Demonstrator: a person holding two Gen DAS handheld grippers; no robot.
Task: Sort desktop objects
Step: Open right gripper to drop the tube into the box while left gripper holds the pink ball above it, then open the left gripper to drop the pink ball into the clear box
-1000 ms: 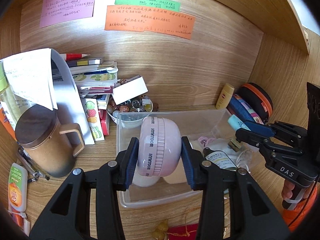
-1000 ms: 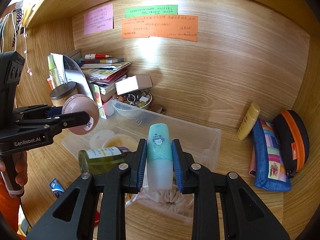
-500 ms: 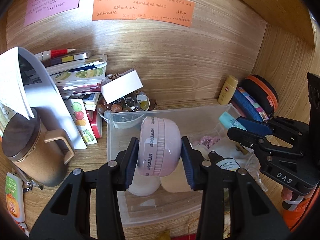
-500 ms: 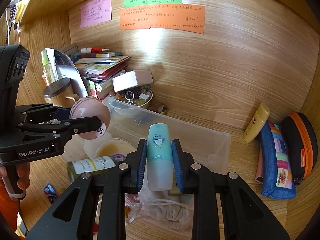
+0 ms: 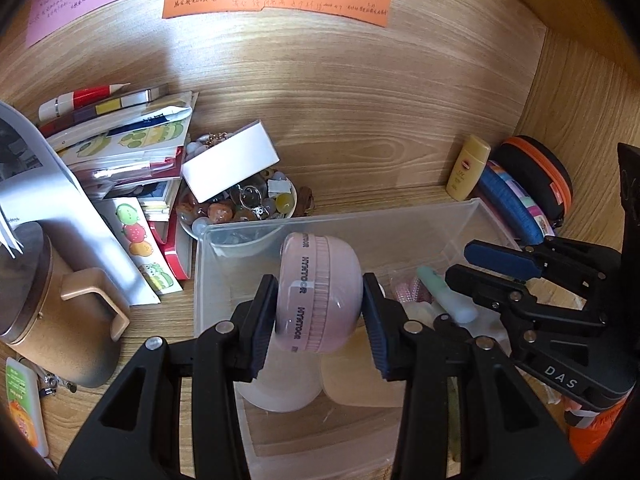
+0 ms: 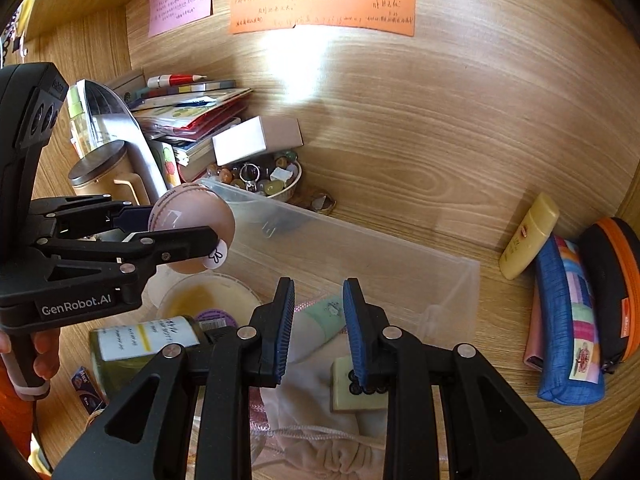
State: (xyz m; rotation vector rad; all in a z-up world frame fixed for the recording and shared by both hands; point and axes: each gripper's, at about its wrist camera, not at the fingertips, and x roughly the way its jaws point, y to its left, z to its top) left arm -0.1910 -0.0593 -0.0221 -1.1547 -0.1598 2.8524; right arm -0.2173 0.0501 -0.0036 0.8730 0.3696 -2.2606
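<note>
- You have wood-grain laminate all round you: the desk (image 6: 420,216) and its back wall look smooth with a soft sheen.
- Your bin (image 6: 400,256) is clear, frosted-looking plastic.
- The pink case (image 5: 320,292) in your left gripper (image 5: 318,316) is glossy plastic with a ribbed band.
- Both grippers have matt black plastic frames and ridged blue pads (image 6: 285,328).
- The pouch (image 6: 320,440) in the bin is soft, wrinkled cloth with a cord.
- The wall notes (image 6: 324,4) are matt paper.
- The yellow bottle (image 6: 528,236) is smooth plastic.
</note>
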